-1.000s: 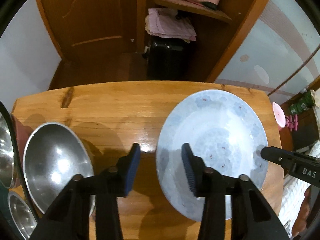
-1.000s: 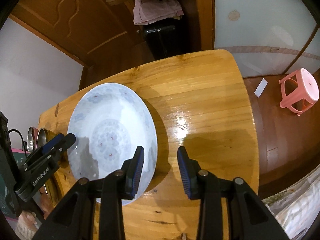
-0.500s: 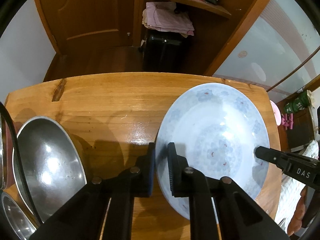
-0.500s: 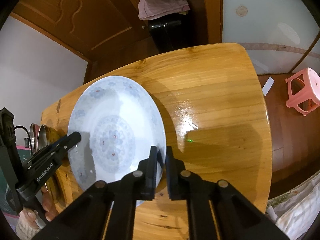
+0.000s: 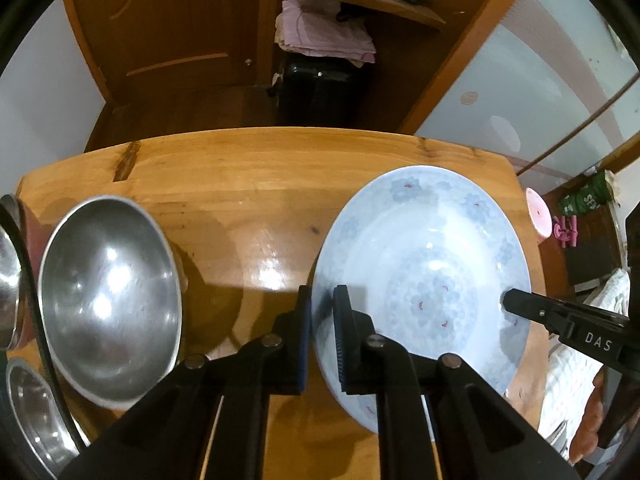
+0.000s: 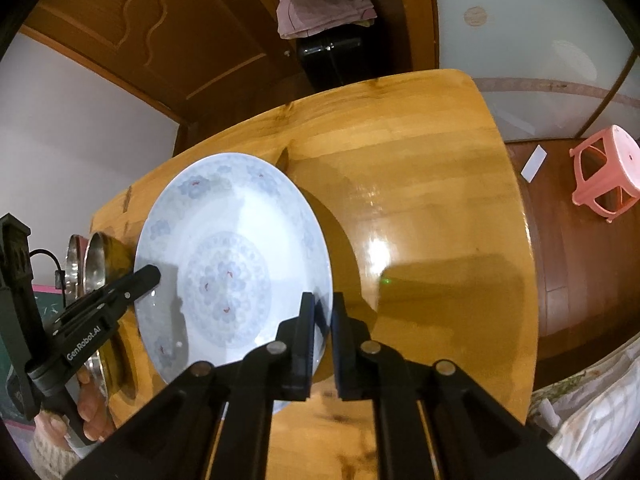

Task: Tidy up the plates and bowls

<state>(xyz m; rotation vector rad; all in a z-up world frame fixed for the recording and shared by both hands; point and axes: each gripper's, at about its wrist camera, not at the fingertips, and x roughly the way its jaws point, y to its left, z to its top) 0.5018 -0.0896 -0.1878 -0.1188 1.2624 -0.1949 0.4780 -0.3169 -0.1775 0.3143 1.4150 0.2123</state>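
The plate (image 5: 420, 276), pale blue with a flower pattern, sits over the wooden table (image 5: 248, 184) and serves as the centre of the scene. The left gripper (image 5: 322, 320) has its jaws nearly closed, pinching the plate's rim on the side nearest the steel bowl (image 5: 108, 296). The right gripper (image 6: 322, 320) is clamped the same way on the opposite rim, the side nearest the bare end of the table. Gripping two opposite edges probably spreads the load, since a wide, smooth plate pinched at only one edge would tend to tip or slip out.

The shadow under the plate in the right wrist view suggests it is tilted or just clear of the wood, though whether it has fully left the table cannot be told. To the left of the plate, beyond the steel bowl, more steel dishes (image 5: 24, 412) stand grouped at the table's edge, which hints that metal ware is being gathered there. The plate most likely belongs somewhere apart from them.
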